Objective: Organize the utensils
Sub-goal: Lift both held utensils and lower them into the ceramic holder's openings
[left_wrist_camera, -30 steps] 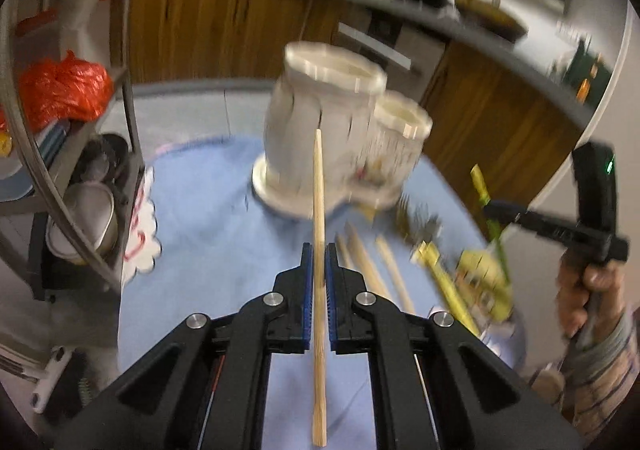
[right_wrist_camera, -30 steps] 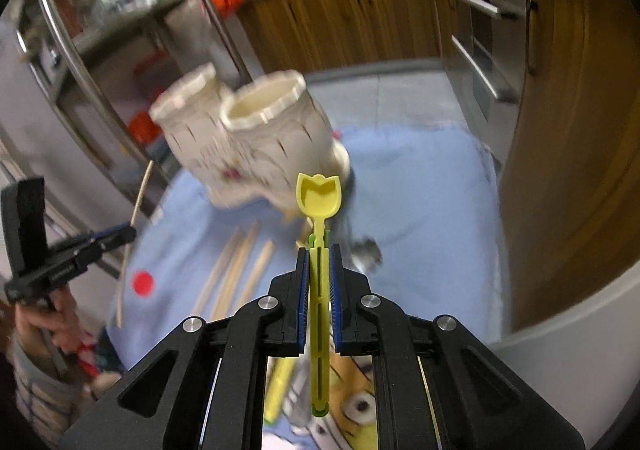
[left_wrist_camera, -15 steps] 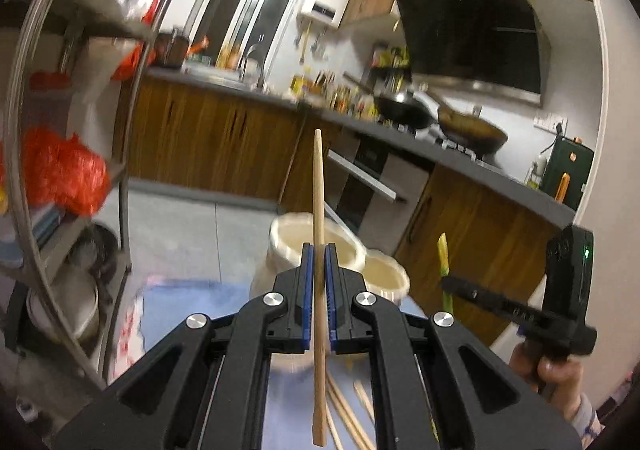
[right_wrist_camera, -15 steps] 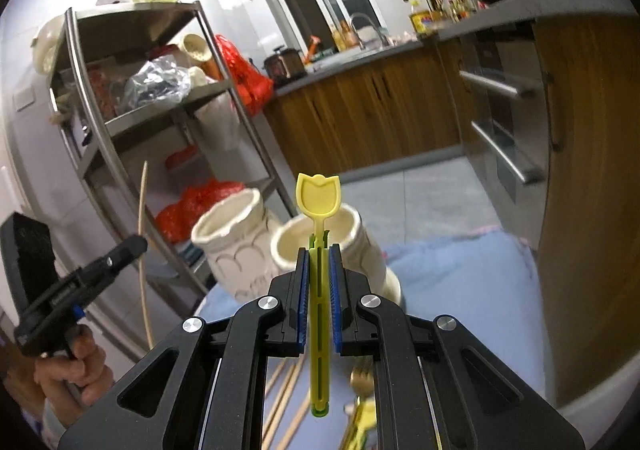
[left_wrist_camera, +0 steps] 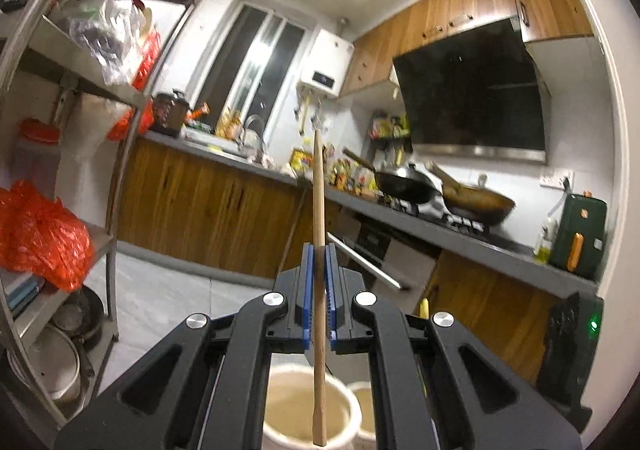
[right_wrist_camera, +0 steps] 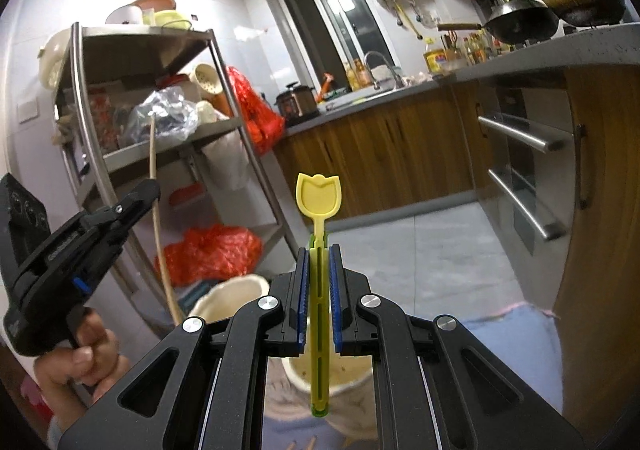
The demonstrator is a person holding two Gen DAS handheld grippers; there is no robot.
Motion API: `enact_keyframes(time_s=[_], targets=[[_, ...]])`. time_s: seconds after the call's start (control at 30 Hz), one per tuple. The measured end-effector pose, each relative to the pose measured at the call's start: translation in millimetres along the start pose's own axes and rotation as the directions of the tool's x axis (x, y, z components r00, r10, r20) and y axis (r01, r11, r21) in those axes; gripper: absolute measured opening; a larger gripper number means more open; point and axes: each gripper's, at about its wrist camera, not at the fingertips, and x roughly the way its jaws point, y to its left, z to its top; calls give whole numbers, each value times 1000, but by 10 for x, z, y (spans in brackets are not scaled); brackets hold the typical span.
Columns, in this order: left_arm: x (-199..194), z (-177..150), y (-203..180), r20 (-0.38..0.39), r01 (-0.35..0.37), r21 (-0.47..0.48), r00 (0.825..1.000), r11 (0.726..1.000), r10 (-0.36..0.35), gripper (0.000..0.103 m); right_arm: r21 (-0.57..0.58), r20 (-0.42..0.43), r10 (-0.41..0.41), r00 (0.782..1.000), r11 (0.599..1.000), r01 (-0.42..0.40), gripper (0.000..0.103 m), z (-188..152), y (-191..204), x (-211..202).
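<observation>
My left gripper [left_wrist_camera: 319, 282] is shut on a wooden chopstick [left_wrist_camera: 319, 210] that stands upright; its lower end hangs over the mouth of a cream ceramic holder [left_wrist_camera: 288, 398]. A smaller cream holder [left_wrist_camera: 362, 402] stands right beside it. My right gripper [right_wrist_camera: 319, 290] is shut on a yellow plastic spoon [right_wrist_camera: 318, 194], bowl end up, above the nearer cream holder [right_wrist_camera: 344, 374]. The other holder [right_wrist_camera: 224, 296] is behind it to the left. In the right wrist view the left gripper [right_wrist_camera: 136, 196] holds the chopstick [right_wrist_camera: 158, 218] at the left, in a person's hand [right_wrist_camera: 86, 362].
A metal shelf rack [right_wrist_camera: 148, 154] with red bags [right_wrist_camera: 212, 254] and pots stands close on the left. Wooden cabinets and a grey counter [left_wrist_camera: 440, 230] with woks run behind. A blue cloth [right_wrist_camera: 516, 334] covers the table; chopstick tips [right_wrist_camera: 304, 444] lie on it.
Both grippers have risen and tilted up from looking down at the table to nearly level. The holders have dropped to the bottom of both views, under the held chopstick and spoon.
</observation>
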Motion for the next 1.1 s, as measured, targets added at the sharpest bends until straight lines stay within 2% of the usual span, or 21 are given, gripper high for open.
enact_keyframes(time_s=[0.13,0.43,0.63,0.8,0.93,1.1], targets=[[110,-17,1,30,-19,9,999,1000,19,5,-25,25,-15,1000,1000,16,11,-18,32,58],[307,-358,60,-66,-61,54,996,997,65,5,-82,78,-67,995,994,74,11,-109,56,143],[307,-487,-4,-132,-78,103,987,992,91,5,-162,-8,-130,991,979,127,11,-271,118,263],[350,-519,-31,-223,-88,138,968,987,117,5,-203,-81,-182,980,966,163,11,-327,149,283],[404,-542,11,-309,-101,137,941,985,140,5,-206,-140,-198,970,964,167,11,-355,126,337],[415,-606,10,-353,-98,163,924,982,151,5,-222,-182,-213,960,960,171,11,-401,137,398]])
